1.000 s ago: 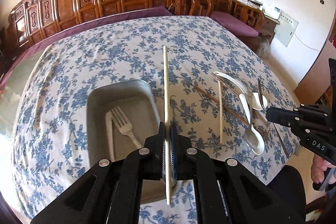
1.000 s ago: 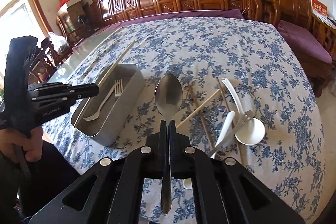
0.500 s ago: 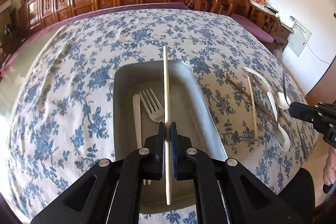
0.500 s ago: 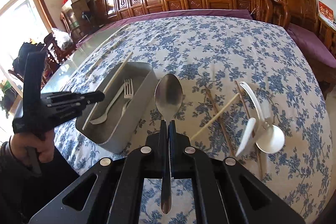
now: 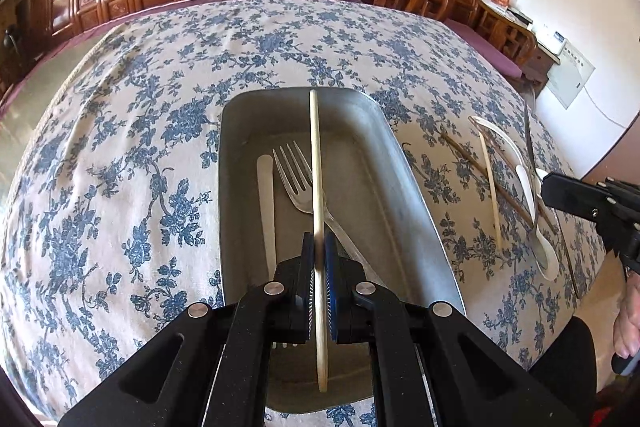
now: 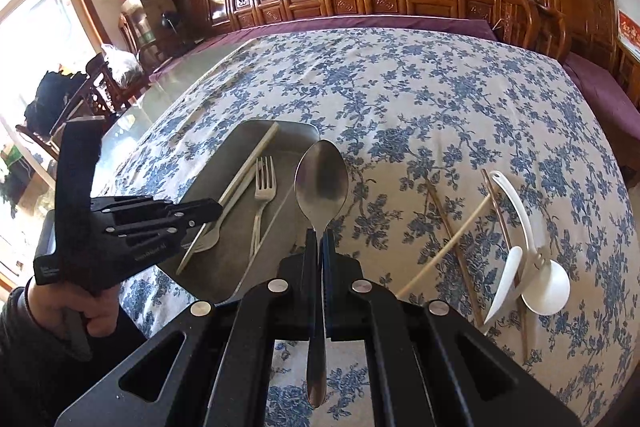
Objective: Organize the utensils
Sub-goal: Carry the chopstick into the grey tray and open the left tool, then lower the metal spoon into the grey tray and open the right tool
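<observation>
Currently, status by item:

left gripper [image 5: 319, 259]: jaws pinching a pale chopstick [image 5: 316, 163] near its back third. Stick runs straight toward 12 o'clock, lengthwise over the tray, so it should fit along the long axis when let go.

tray [image 5: 404, 187]: metal, rectangular, on the floral tablecloth [image 5: 120, 155]. Holds a fork [image 5: 294, 173] and a pale flat utensil [image 5: 266, 203] just beside it at 9 o'clock, both lying lengthwise. Cannot tell what the pale one is.

right gripper [image 6: 319, 239]: jaws pressed onto the neck of a metal spoon [image 6: 321, 183], bowl forward toward 12 o'clock. From its own camera the tray sits at 10 o'clock; looks like it is waiting its turn so the two grippers don't crowd the tray.

loose pile: at 3 o'clock of the tray, well apart from it. White ladle [image 6: 532, 267], small white spoon [image 6: 505, 281], another pale chopstick [image 6: 444, 247], dark chopsticks [image 6: 452, 243], all crossed over each other. In the left view a metal utensil also lies in the pile.

progress: my read is roughly a third done; two pieces in the tray, two in the air, pile untouched.

next: lower the chopstick flat before opening, likely into the free lane at 3 o'clock of the fork.

risk: stick is nearly as long as the tray; a tilted drop could leave it propped on the rim.
</observation>
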Demonstrator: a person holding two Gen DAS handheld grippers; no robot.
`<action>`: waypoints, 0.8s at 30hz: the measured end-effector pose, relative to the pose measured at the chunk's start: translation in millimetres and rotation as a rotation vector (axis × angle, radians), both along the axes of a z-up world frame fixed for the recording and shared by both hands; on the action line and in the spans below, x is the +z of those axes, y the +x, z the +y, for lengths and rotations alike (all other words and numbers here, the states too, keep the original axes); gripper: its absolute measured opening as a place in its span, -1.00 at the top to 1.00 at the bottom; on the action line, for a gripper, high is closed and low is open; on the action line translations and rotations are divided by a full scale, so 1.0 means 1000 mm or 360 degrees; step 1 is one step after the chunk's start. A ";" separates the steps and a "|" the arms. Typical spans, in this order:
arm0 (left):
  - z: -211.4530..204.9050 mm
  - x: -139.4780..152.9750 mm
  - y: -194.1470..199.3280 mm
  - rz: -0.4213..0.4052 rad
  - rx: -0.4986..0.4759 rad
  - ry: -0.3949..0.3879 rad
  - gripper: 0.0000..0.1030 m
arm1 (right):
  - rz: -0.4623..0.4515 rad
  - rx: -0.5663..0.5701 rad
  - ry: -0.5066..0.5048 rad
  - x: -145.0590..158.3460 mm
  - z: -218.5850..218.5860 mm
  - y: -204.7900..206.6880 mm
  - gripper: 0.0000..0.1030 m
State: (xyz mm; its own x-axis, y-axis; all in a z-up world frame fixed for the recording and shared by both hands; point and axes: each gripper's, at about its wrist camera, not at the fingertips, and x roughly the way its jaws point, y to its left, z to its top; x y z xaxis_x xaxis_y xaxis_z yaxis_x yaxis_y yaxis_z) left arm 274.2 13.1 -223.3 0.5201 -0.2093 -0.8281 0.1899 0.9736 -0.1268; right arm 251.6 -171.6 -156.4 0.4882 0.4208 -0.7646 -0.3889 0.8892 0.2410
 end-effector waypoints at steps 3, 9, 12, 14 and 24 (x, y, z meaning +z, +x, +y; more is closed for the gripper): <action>0.002 0.002 -0.001 -0.0009 0.0001 0.0003 0.92 | -0.0004 0.0008 -0.0003 0.004 0.006 0.001 0.92; 0.011 0.013 -0.006 -0.0069 0.0023 0.0003 0.92 | -0.0012 0.0031 -0.0004 0.010 0.023 0.005 0.92; 0.018 0.020 -0.009 -0.0106 0.0046 0.0011 0.92 | -0.0018 0.0047 0.0003 0.014 0.035 0.008 0.92; 0.024 0.024 -0.010 -0.0125 0.0061 0.0009 0.92 | -0.0024 0.0059 0.0011 0.017 0.043 0.011 0.92; 0.057 0.037 -0.011 -0.0189 0.0151 0.0031 0.92 | 0.0002 0.0106 0.0032 0.017 0.088 0.028 0.92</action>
